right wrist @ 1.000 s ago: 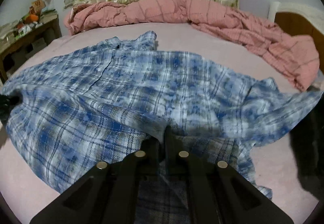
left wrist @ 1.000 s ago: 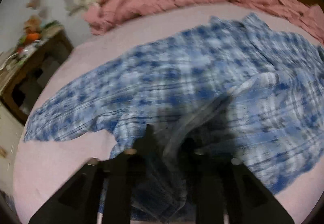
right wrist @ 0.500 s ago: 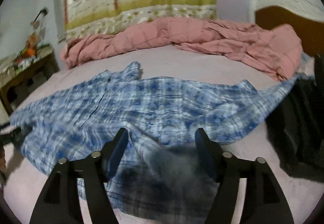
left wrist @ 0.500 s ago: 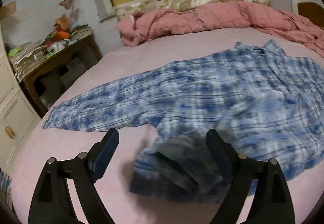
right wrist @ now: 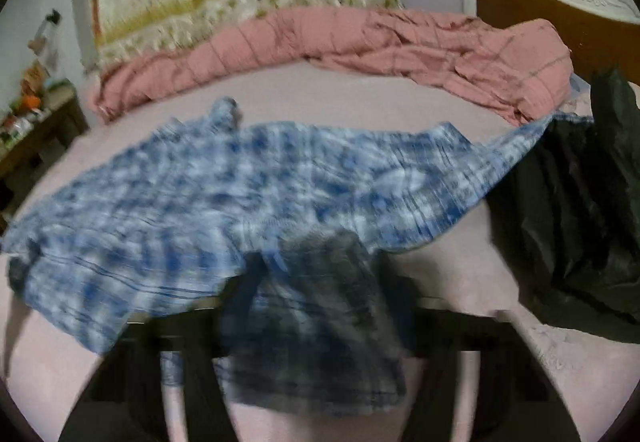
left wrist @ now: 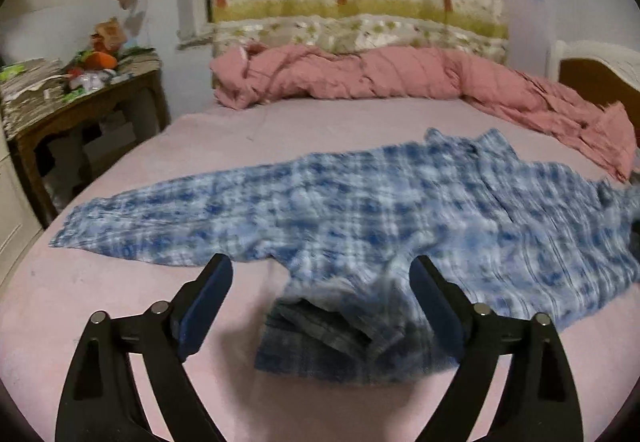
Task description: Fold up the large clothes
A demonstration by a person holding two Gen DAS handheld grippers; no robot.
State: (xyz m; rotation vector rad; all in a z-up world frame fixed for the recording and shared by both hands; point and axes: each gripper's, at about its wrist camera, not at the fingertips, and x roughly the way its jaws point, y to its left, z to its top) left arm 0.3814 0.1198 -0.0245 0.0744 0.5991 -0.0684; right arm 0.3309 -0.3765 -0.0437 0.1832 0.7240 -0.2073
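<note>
on the far left a cluttered wooden side table [left wrist: 80, 110] stands beside the bed [left wrist: 120, 322], whose sheet is pink. the blue plaid shirt [left wrist: 360, 210] lies spread across the sheet, one sleeve stretched left, its near hem bunched in folds. the left gripper [left wrist: 320, 294] has just been opening; its fingers are spread wide above that hem, clear of it. the right gripper [right wrist: 316, 282] is blurred, its jaws just closing with shirt cloth draped between them; whether they pinch it i cannot tell. a pink quilt [left wrist: 360, 78] lies far, a black garment [right wrist: 580, 222] right.
</note>
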